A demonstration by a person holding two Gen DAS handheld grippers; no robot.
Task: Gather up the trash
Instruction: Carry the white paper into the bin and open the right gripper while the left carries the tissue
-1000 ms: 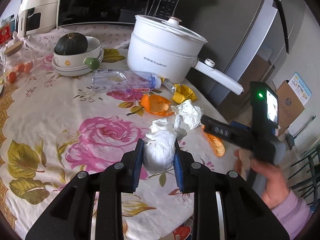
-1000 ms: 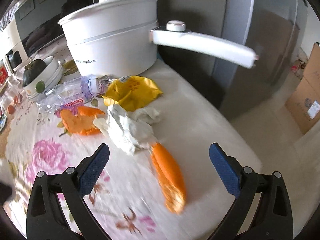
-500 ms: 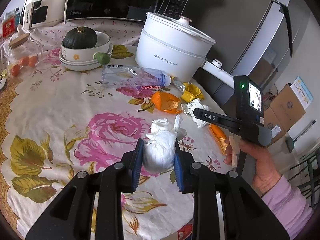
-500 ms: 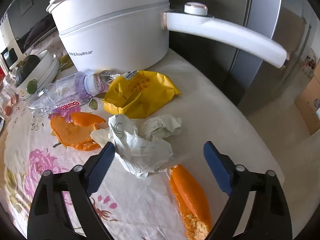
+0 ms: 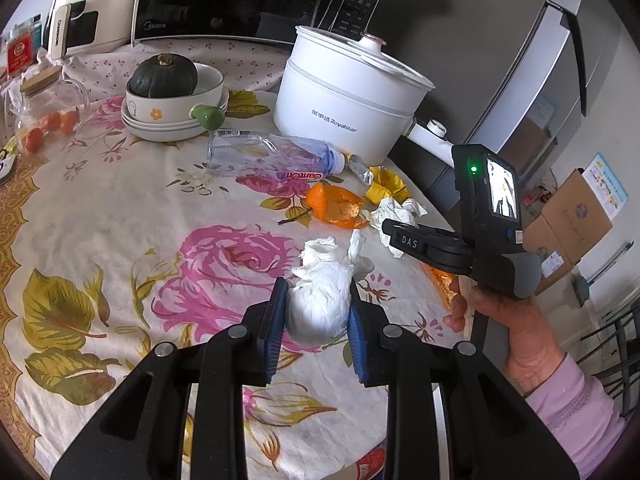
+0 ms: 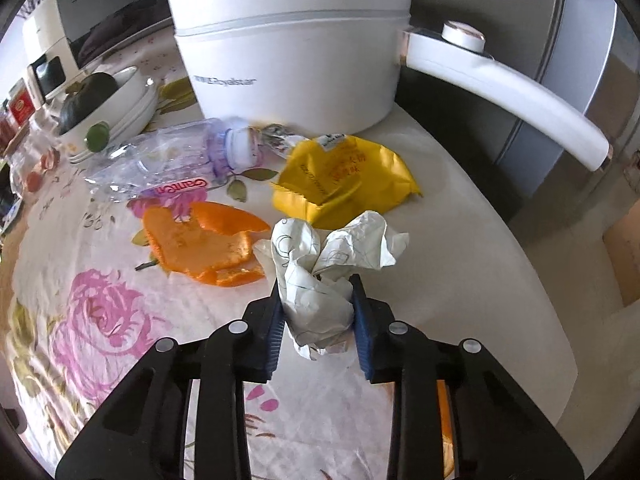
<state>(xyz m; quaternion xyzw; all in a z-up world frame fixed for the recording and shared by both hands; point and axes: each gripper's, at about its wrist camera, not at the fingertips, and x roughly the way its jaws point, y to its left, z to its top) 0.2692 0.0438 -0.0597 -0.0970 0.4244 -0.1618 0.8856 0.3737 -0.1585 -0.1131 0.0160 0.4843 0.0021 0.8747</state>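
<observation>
A: Left gripper (image 5: 317, 316)?
B: Nearly closed, clamped on white crumpled tissue wad (image 5: 320, 300) above floral tabletop (image 5: 120, 208).

A: Right gripper (image 6: 317, 314)?
B: Pinching crumpled white printed paper (image 6: 320, 276) by orange peel (image 6: 200, 248) & yellow wrapper (image 6: 344, 176).

A: Writing?
B: Pot (image 5: 344, 104) "Royalstar"; bottle (image 5: 272, 158) label partly legible; gripper reads "DAS".

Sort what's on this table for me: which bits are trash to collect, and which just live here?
Trash:
- tissue wad, in left gripper
- crumpled paper, in right gripper
- orange peel
- yellow wrapper
- crushed plastic bottle

Not trash:
- white electric pot
- squash in stacked bowls
- glass jar
- microwave
</observation>
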